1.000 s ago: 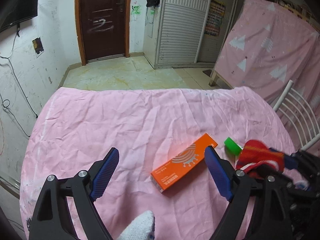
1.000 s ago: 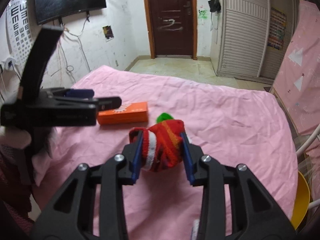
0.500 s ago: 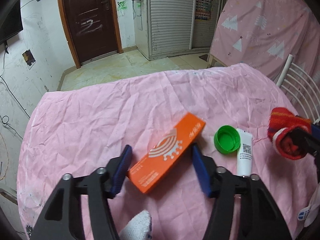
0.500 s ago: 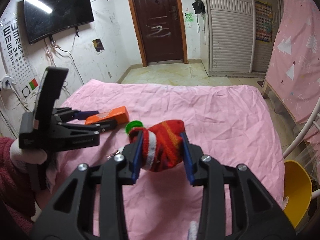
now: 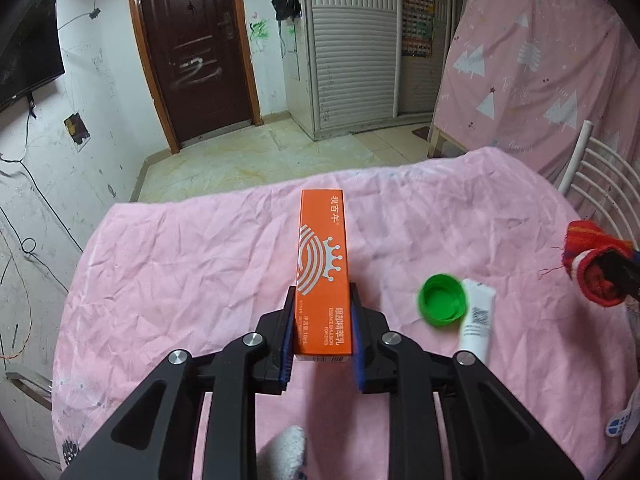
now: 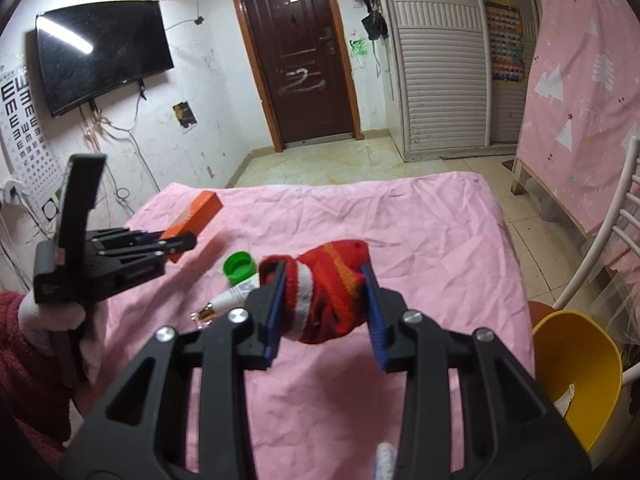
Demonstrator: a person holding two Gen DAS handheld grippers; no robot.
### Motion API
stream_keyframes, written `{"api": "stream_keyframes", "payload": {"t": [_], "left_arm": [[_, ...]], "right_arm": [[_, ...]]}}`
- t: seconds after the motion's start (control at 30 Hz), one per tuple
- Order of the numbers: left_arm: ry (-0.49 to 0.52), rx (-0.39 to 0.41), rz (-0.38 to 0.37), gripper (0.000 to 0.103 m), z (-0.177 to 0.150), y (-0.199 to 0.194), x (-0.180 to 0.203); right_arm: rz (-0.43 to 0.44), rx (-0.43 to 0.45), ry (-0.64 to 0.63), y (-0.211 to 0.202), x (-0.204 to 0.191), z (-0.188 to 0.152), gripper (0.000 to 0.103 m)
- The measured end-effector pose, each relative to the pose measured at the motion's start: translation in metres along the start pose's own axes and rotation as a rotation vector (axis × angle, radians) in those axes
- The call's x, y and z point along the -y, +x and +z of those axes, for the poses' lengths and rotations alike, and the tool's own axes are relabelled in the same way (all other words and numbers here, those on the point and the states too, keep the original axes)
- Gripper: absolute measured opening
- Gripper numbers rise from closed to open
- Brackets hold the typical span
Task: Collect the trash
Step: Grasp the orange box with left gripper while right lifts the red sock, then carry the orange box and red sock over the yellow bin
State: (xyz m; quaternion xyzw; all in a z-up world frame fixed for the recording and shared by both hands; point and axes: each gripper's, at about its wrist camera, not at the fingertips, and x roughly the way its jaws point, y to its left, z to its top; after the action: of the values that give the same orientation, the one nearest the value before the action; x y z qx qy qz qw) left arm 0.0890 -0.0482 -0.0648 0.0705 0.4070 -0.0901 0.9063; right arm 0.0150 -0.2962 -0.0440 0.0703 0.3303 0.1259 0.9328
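Note:
My left gripper [image 5: 322, 300] is shut on a long orange box [image 5: 323, 256] and holds it lifted over the pink-covered table [image 5: 180, 280]; the box also shows in the right wrist view [image 6: 196, 216]. My right gripper [image 6: 324, 284] is shut on a red striped knit sock [image 6: 332, 292], held above the table; the sock shows at the right in the left wrist view [image 5: 596, 264]. A green bottle cap [image 5: 442, 300] and a white tube [image 5: 476, 320] lie on the cloth between the grippers.
A yellow bin [image 6: 576, 364] stands on the floor right of the table, beside a white chair [image 6: 608, 232]. A pink sheeted frame [image 5: 540, 60] stands behind. The door [image 5: 192, 52] and a wardrobe [image 5: 352, 40] are far back.
My left gripper closed on the orange box and lifted it off the cloth, turning it lengthwise along the fingers. My right gripper kept the sock and shifted right, away from the cap.

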Motion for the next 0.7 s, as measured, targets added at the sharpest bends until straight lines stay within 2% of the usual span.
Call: {"api": "stream_keyframes", "payload": {"t": [0.3, 0.7], "left_arm": [[0.064, 0.093, -0.054, 0.013, 0.018, -0.043, 0.056], [0.171, 0.161, -0.181, 0.013, 0.032, -0.073, 0.167]], "right_arm": [[-0.041, 0.059, 0.078, -0.025, 0.044, -0.005, 0.034], [-0.17, 0.135, 0.188, -0.072, 0.12, -0.026, 0.034]]}}
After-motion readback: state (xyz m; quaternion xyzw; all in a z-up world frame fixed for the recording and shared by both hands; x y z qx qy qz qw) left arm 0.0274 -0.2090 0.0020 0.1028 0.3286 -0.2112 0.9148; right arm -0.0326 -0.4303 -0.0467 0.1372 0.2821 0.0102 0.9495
